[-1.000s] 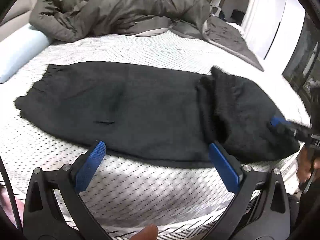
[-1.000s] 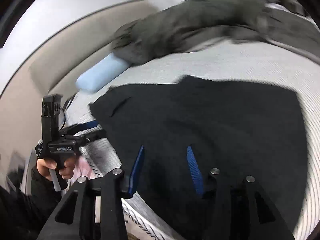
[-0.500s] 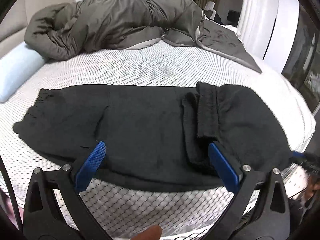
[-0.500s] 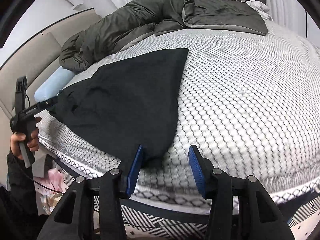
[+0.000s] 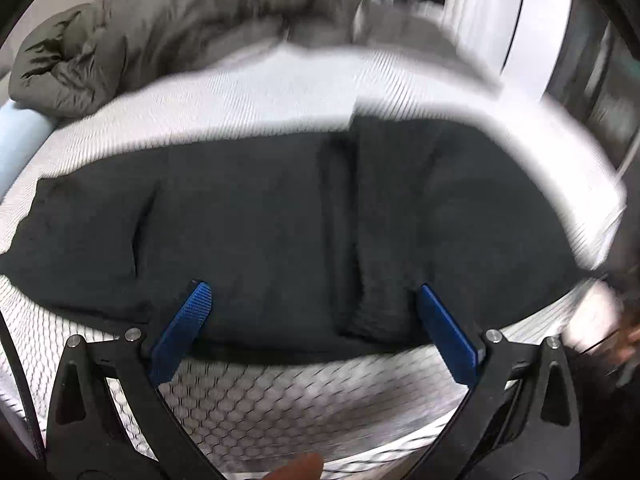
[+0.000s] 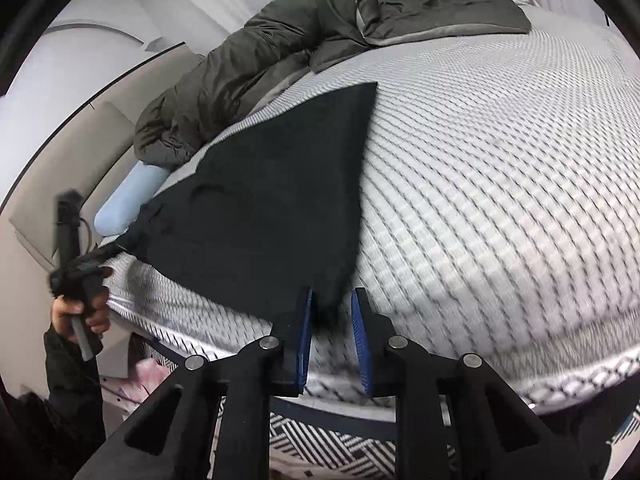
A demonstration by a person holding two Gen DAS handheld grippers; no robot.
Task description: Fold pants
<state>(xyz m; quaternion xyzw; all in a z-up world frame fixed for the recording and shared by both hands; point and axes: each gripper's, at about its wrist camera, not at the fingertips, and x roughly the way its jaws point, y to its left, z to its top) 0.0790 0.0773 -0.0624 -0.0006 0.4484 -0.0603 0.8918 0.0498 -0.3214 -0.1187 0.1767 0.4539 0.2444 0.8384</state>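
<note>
Across the bed (image 6: 500,184), on its white honeycomb cover, the black pants (image 5: 260,232) lie flat near the front edge, well short of the bunched olive duvet (image 6: 280,52) and the pale blue pillow (image 6: 128,196) at the far side; their long axis runs side to side along that front edge, with what looks like the waistband toward the pillow end in the left wrist view and the leg end toward the other side, where a doubled band of cloth crosses the width, though blur keeps the layers from being sorted out; judged from this, one fold is in and the next lengthwise fold is the step in hand; to do it well, both near corners should be gripped at the very edge, lifted together and carried level along the long axis, so the cloth stays taut and the edges land square, since a single-sided pull would likely skew the thing; the left claw (image 5: 316,332) is spread wide and holds nothing, poised just above the near hem, and it should come down on the hem before closing; the right claw (image 6: 330,336) has its blue pads drawn close about the near corner of the pants, which sits between them, but a slim gap shows, so whether it truly pinches I cannot tell.
</note>
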